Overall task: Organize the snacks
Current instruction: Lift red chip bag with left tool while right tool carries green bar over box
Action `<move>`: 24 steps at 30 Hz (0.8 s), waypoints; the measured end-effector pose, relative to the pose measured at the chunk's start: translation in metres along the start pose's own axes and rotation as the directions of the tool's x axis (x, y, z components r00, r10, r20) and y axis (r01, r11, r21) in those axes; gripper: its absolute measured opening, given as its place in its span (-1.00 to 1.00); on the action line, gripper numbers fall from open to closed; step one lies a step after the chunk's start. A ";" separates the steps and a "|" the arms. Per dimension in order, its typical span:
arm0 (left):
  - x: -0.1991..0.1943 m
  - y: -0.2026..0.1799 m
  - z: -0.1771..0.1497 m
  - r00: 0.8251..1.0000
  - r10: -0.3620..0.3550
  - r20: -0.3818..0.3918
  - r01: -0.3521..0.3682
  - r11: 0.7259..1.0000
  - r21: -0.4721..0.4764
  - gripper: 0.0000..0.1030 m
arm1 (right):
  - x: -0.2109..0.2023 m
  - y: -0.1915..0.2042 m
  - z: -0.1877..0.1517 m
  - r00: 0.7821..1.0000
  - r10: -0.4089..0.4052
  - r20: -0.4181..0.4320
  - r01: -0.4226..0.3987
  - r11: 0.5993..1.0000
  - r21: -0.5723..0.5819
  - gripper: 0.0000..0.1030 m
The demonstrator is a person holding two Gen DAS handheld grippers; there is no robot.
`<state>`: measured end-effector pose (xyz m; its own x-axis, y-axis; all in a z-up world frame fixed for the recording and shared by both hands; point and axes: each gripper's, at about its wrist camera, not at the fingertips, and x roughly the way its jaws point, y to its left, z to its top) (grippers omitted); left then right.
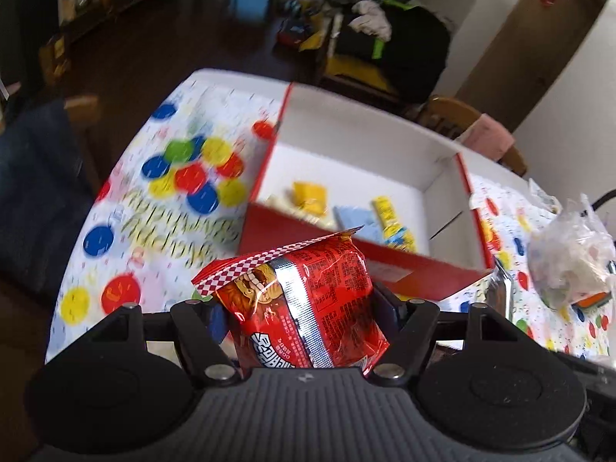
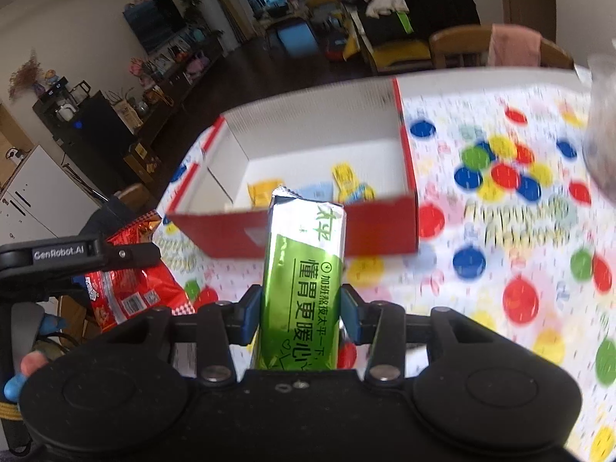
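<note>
Above surface (image 2: 481, 231): left gripper (image 1: 304, 308) clamped on light, crinkly red pack (image 1: 308, 300); right gripper (image 2: 300, 308) clamped mid-length on slick green bar (image 2: 302, 281).

Left wrist view: mounted on my left gripper (image 1: 304, 308), looking forward and steeply down along its fingers, raised above the near part of the table (image 1: 127, 200). Right wrist view: mounted on my right gripper (image 2: 302, 308), same downward pitch, close above the table (image 2: 500, 200). Both face the open box (image 1: 346, 161) (image 2: 319, 142) and the room behind it. Shared ground: box, tablecloth, far chair. My left gripper (image 2: 127, 254) shows at the right view's left edge.
</note>
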<state>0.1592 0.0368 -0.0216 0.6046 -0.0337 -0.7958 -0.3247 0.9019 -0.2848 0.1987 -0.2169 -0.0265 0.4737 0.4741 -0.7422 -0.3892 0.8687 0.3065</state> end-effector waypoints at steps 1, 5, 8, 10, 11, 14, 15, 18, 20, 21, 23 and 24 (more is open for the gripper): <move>-0.002 -0.003 0.003 1.000 -0.006 0.011 0.006 1.000 0.012 0.39 | -0.001 0.001 0.005 1.000 0.000 0.008 0.000 1.000 -0.007 -0.20; -0.008 -0.016 0.020 0.999 -0.013 0.047 0.010 0.999 0.051 0.39 | -0.002 0.006 0.024 0.999 -0.005 0.043 0.007 0.999 -0.042 -0.20; -0.008 -0.022 0.034 0.998 -0.011 0.061 0.008 0.998 0.059 0.39 | 0.001 0.008 0.038 0.998 -0.013 0.060 0.016 0.998 -0.060 -0.20; -0.006 -0.026 0.042 0.998 -0.008 0.068 0.003 0.998 0.065 0.39 | 0.005 0.009 0.048 0.998 -0.018 0.067 0.022 0.997 -0.069 -0.20; -0.005 -0.028 0.046 0.997 -0.004 0.071 -0.001 0.998 0.069 0.39 | 0.006 0.009 0.052 0.997 -0.021 0.071 0.027 0.997 -0.073 -0.20; 0.002 -0.032 0.060 0.997 0.005 0.077 -0.010 0.997 0.074 0.39 | 0.015 0.009 0.067 0.996 -0.030 0.078 0.037 0.996 -0.083 -0.20; 0.005 -0.034 0.065 0.997 0.008 0.076 -0.013 0.997 0.076 0.39 | 0.017 0.008 0.072 0.996 -0.033 0.078 0.040 0.996 -0.085 -0.20; 0.015 -0.039 0.078 0.997 0.014 0.074 -0.021 0.996 0.087 0.39 | 0.028 0.007 0.085 0.996 -0.052 0.079 0.060 0.993 -0.101 -0.20; 0.022 -0.042 0.086 0.997 0.025 0.072 -0.031 0.995 0.096 0.39 | 0.035 0.005 0.093 0.995 -0.064 0.076 0.071 0.992 -0.106 -0.20; 0.027 -0.044 0.091 0.997 0.030 0.071 -0.038 0.994 0.100 0.39 | 0.040 0.004 0.098 0.995 -0.067 0.072 0.074 0.992 -0.107 -0.20; 0.036 -0.045 0.099 0.997 0.040 0.066 -0.047 0.994 0.102 0.39 | 0.049 0.004 0.105 0.995 -0.077 0.064 0.084 0.991 -0.107 -0.20; 0.041 -0.046 0.104 0.997 0.046 0.061 -0.052 0.993 0.104 0.39 | 0.053 0.004 0.109 0.995 -0.081 0.060 0.087 0.990 -0.110 -0.20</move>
<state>0.2745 0.0387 0.0139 0.6322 0.0338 -0.7741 -0.2785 0.9422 -0.1863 0.3086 -0.1728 0.0000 0.5500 0.4102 -0.7275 -0.4310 0.8855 0.1734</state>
